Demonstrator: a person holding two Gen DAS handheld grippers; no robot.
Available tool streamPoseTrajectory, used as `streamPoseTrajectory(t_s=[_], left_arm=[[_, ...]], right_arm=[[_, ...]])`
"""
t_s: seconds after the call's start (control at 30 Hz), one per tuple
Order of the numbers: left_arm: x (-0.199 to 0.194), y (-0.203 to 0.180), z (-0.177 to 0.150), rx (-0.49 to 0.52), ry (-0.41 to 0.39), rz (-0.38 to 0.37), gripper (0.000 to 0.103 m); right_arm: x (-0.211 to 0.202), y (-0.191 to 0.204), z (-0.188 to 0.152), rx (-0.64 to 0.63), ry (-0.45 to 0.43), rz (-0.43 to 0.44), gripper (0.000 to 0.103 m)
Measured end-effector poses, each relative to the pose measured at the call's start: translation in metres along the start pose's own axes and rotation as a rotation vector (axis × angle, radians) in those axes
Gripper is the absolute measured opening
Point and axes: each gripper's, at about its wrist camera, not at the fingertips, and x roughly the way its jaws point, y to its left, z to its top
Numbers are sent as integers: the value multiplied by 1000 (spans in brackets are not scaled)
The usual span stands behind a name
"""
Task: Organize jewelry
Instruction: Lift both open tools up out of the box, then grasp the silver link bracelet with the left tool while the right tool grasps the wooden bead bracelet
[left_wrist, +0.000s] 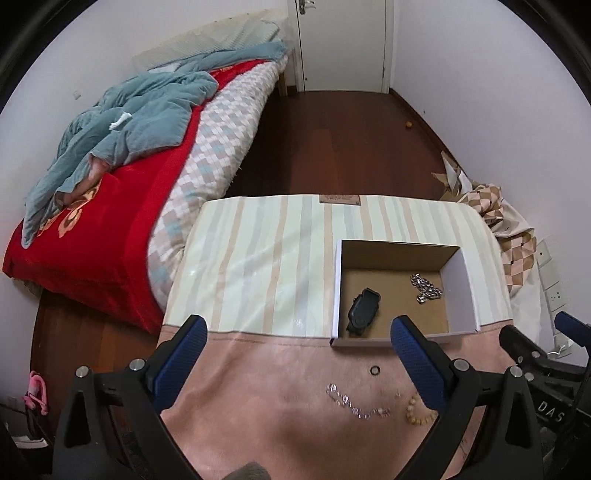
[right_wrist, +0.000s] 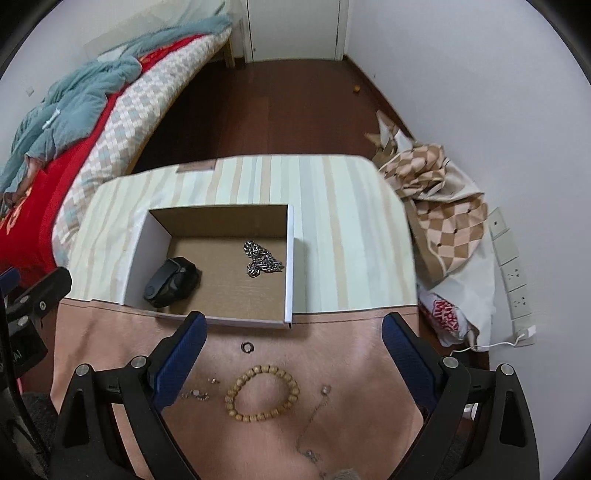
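Hovering wide open and empty over the table (right_wrist: 351, 236), the right hand-held gripper (right_wrist: 293, 350) frames the wooden bead bracelet (right_wrist: 262, 393), which lies near the box (right_wrist: 290, 258). The left hand-held gripper (left_wrist: 299, 347) is equally wide and empty. The bracelet looks light, floppy and prone to rolling, so pinching across one side of the loop seems safest.
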Motion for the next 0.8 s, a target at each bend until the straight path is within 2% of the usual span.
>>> streamPoseTrajectory(t_s=[0.23,0.47,0.67,0.8], left_arm=[[-37,6,-18,0,-40,-13,102],[-57,10,-28,-9,-56,-25,102],[-52,18,-46,-37,-43,-15,102],[-18,22,-68,-42,24,19,102]], right_arm=[[-53,4,-19,-10,-93,-12,97],[-88,11,-31,-24,-148,8,97],[-86,7,-50,5,-134,47,97],[-54,-8,-70,54,-77,50,97]])
